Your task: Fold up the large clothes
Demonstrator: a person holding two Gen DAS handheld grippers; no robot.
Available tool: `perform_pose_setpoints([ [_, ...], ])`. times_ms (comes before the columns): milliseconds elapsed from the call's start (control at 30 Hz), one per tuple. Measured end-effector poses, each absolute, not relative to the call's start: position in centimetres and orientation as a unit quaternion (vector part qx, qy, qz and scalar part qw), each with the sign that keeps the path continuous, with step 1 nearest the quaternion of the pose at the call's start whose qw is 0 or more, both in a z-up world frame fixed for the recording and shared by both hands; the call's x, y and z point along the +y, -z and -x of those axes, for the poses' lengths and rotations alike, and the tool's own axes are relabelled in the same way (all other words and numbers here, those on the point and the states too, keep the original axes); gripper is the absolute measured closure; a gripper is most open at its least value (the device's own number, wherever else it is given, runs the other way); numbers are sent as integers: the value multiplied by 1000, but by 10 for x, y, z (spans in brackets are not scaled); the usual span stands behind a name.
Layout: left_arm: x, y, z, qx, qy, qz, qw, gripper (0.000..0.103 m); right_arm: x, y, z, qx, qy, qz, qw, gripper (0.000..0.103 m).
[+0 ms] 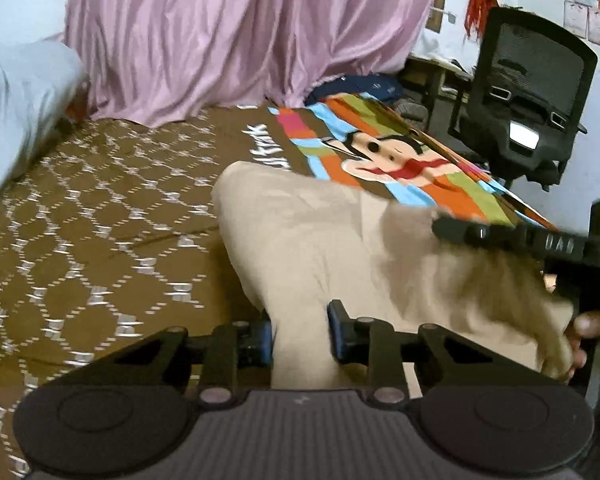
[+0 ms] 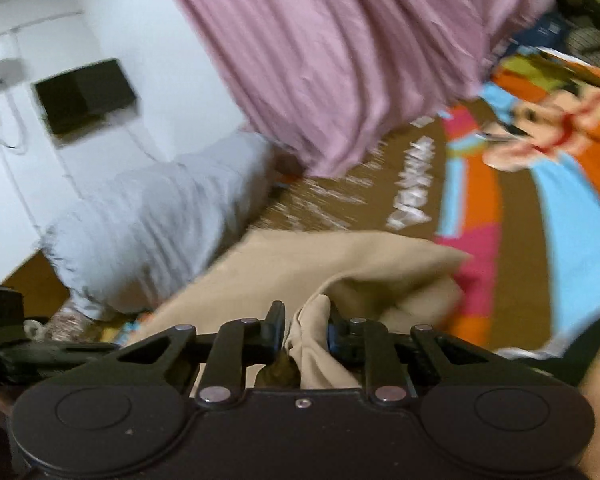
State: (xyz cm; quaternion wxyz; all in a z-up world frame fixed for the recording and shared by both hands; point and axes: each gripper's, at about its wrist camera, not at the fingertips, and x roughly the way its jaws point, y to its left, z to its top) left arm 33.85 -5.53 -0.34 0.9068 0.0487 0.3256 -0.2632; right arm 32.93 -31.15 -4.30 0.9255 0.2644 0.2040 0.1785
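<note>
Both my tongs hold the same beige garment (image 1: pixel 320 240) above the brown patterned bed cover (image 1: pixel 100 208). My left gripper (image 1: pixel 300 330) is clamped on one bunch of the cloth, and my right gripper (image 2: pixel 306 328) is clamped on another fold. Beyond the garment lies a colourful cartoon blanket (image 1: pixel 400 160), a pink curtain (image 1: pixel 240 32) hangs behind, and a grey pillow (image 2: pixel 152 216) rests at the side.
</note>
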Motion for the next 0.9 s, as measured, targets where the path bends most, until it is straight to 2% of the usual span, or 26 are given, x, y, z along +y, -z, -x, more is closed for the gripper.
perform_pose_setpoints([
  [167, -3, 22, -338, 343, 225, -42, 911, 74, -256, 25, -357, 192, -210, -237, 929, 82],
  [267, 27, 51, -343, 385, 216, 4, 897, 71, -238, 42, -350, 222, -188, -240, 926, 82],
  [367, 42, 66, -342, 385, 216, 29, 897, 68, -235, 65, -335, 266, -147, -223, 926, 81],
  [467, 45, 66, -340, 381, 224, 21, 897, 65, -246, 81, -328, 290, -108, -236, 921, 73],
  [533, 43, 66, -340, 380, 220, 12, 898, 62, -250, 85, -326, 293, -100, -243, 919, 63],
  [700, 40, 72, -340, 382, 205, 13, 901, 55, -238, 88, -323, 300, -84, -197, 930, 56],
  [767, 40, 70, -339, 382, 196, 9, 903, 50, -238, 89, -322, 301, -79, -195, 930, 52],
  [800, 39, 68, -338, 381, 190, 4, 905, 45, -238, 89, -322, 301, -77, -195, 930, 48],
  [900, 36, 65, -333, 377, 168, -9, 911, 23, -238, 88, -318, 299, -64, -180, 935, 35],
])
